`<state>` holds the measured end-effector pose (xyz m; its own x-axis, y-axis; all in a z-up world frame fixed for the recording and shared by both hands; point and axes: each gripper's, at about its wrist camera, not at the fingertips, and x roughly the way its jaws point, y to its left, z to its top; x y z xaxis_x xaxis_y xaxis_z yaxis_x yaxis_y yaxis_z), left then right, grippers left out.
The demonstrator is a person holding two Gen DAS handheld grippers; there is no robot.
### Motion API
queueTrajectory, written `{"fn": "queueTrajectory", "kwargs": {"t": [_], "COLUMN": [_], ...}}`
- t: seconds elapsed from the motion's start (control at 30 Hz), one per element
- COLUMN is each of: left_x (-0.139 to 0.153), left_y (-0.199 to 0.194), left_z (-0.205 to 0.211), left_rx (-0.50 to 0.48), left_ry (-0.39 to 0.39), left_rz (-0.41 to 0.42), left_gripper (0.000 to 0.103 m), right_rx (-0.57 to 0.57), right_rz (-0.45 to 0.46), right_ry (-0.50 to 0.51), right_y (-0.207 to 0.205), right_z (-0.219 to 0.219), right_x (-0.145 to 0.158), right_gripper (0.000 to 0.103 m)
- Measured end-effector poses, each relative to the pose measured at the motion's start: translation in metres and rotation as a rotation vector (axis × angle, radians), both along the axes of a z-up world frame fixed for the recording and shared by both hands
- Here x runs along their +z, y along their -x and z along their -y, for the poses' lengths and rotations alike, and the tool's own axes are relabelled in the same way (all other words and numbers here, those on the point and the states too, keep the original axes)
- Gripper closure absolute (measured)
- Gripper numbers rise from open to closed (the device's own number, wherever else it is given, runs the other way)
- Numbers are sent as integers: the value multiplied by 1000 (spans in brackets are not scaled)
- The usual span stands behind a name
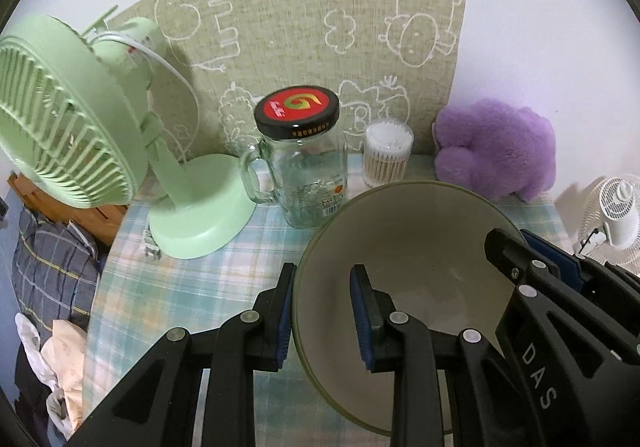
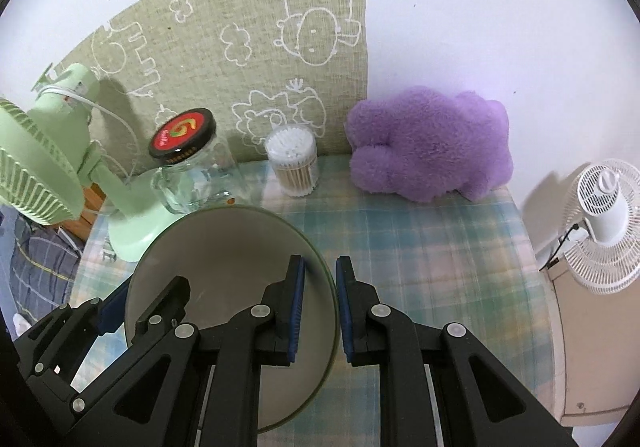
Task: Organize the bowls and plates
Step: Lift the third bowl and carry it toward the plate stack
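Note:
A pale green bowl (image 1: 416, 259) sits over the checked tablecloth, seen also in the right wrist view (image 2: 224, 259). My left gripper (image 1: 322, 311) straddles the bowl's left rim, one finger outside and one inside, with a gap still showing between pads and rim. My right gripper (image 2: 320, 307) straddles the bowl's right rim the same way, jaws close around the wall. Each gripper shows in the other's view: the right one (image 1: 560, 287) and the left one (image 2: 120, 311). Whether the bowl rests on the table or is lifted is unclear.
A green desk fan (image 1: 92, 135) stands at the left, a glass jar with a red-black lid (image 1: 304, 167) and a cotton swab tub (image 1: 386, 151) behind the bowl. A purple plush (image 2: 432, 143) lies at the back right. A white fan (image 2: 600, 223) stands off the table's right.

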<state>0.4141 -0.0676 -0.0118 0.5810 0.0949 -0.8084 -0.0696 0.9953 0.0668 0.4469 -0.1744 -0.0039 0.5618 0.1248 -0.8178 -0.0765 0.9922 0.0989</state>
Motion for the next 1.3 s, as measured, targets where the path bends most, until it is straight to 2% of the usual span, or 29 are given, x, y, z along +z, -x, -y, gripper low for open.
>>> {"fn": "queueTrajectory", "kwargs": {"t": [0.3,0.83,1.3], "left_x": [28,69,74], "left_y": [32,104,178], "left_z": [-10,-31,-37], "left_rx": [-45,-179,-248], "left_ry": [14,65,55], "left_rz": [38,91,99], "left_gripper": [78,78,78], "right_rx": [-35,-181,-246], "right_rz": [28,67,75], "right_ry": [11,56,59], "right_y": [36,125,212], "right_z": [-10,-30,-46], "right_x": [31,79,86], "right_gripper": [83,83,83]}}
